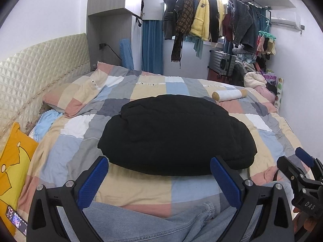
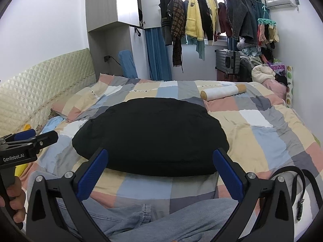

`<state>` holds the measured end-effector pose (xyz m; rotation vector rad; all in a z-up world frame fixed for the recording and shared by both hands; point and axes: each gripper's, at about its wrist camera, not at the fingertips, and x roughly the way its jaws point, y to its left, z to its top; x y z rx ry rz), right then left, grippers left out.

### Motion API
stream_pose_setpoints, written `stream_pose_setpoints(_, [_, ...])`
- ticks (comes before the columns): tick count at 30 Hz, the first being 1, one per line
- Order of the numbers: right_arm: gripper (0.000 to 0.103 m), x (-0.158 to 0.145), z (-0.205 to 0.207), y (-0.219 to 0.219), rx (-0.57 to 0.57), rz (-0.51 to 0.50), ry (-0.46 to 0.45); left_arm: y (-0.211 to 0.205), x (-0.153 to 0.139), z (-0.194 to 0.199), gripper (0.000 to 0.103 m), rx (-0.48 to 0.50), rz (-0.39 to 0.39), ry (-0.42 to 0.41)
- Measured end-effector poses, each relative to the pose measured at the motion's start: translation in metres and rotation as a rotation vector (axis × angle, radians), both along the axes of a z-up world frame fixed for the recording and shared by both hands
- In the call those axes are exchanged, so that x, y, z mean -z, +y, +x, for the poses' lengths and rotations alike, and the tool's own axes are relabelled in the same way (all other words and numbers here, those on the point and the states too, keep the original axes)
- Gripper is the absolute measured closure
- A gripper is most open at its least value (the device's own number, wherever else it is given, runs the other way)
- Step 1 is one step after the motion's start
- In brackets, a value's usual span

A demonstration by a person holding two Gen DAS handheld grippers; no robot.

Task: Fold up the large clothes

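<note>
A black padded garment (image 1: 177,135) lies folded into a thick rounded bundle in the middle of the bed's checked quilt (image 1: 141,189). In the right wrist view the same black garment (image 2: 151,135) fills the centre. My left gripper (image 1: 159,179) hovers just short of the bundle's near edge, open, with nothing between its blue pads. My right gripper (image 2: 160,173) is open too, held at the bundle's near edge and holding nothing. Each gripper shows at the side of the other's view: the right one (image 1: 298,171) and the left one (image 2: 30,139).
Blue jeans (image 2: 161,219) lie crumpled at the near edge of the bed. A white bolster (image 1: 229,94) rests at the far right, a black belt (image 2: 298,183) at the near right, a yellow cushion (image 1: 14,161) and a phone (image 1: 16,219) at the left. Clothes hang on a rail (image 1: 212,20) behind.
</note>
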<state>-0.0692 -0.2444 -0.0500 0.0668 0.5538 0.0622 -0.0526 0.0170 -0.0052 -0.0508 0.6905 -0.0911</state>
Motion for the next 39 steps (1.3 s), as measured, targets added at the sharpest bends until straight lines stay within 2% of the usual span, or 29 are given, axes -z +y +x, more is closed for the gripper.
stream_pose_setpoints(34, [0.0,-0.0017,-0.0018,-0.006,0.011,0.0,-0.004,-0.0022,0.0016,-0.005,0.001,0.002,-0.006,-0.001])
stream_pose_setpoints(39, [0.0,-0.0011,-0.0015,-0.0061,0.013,0.002,-0.005,-0.0052,-0.0015,-0.0068,0.001,0.004,-0.029,0.0])
